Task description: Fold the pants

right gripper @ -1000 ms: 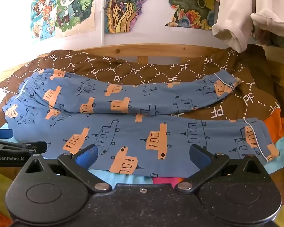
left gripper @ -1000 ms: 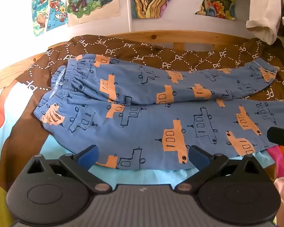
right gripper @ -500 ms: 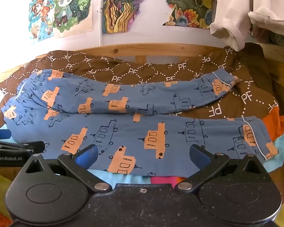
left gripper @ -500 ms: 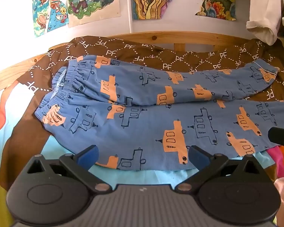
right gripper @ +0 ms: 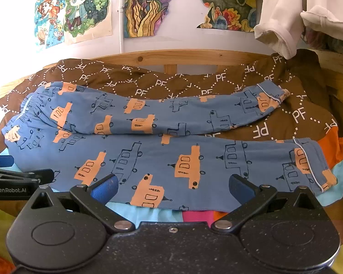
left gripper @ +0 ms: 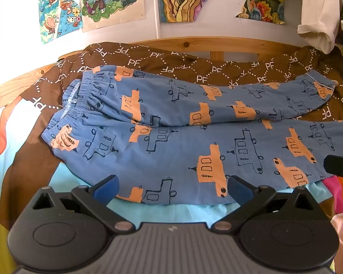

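Blue pants [left gripper: 183,137] with orange and outlined car prints lie spread flat on the bed, waistband [left gripper: 73,105] to the left, both legs running right. The far leg's cuff [right gripper: 272,96] and the near leg's cuff [right gripper: 311,164] show in the right wrist view, where the pants [right gripper: 162,150] fill the middle. My left gripper [left gripper: 171,188] is open and empty, just short of the near leg's front edge. My right gripper [right gripper: 172,188] is open and empty, at the same edge further right.
A brown quilt [right gripper: 162,82] with white PF letters lies under the pants, on a multicoloured sheet [left gripper: 189,212]. A wooden bed rail [left gripper: 217,43] and a postered wall stand behind. White clothes [right gripper: 283,22] hang at the upper right. The left gripper shows at the right wrist view's left edge [right gripper: 16,180].
Both grippers have shifted slightly; the view has drifted a little to the right and closer. The pants have not moved and both grippers stay open.
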### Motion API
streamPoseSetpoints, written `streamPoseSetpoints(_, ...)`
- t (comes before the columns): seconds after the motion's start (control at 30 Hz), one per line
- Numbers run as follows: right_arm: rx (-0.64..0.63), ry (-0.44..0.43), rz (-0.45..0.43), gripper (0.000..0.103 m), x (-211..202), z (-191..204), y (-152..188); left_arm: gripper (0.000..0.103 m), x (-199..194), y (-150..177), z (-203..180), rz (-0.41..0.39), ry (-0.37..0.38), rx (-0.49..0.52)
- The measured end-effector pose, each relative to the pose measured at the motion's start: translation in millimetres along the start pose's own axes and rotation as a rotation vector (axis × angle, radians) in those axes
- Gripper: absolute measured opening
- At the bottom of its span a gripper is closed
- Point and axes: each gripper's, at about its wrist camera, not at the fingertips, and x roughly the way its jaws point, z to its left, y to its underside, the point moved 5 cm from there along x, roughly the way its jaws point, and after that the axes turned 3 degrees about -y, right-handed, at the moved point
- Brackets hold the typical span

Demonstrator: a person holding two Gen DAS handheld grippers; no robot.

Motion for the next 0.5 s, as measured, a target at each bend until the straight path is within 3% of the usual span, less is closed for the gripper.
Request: streamPoseSetpoints(0.5,0.005,-0.001,0.013,0.102,2.0,0.0,1.4,0.103,2.4,2.2,-1.0,0.011,-0.004,0.005)
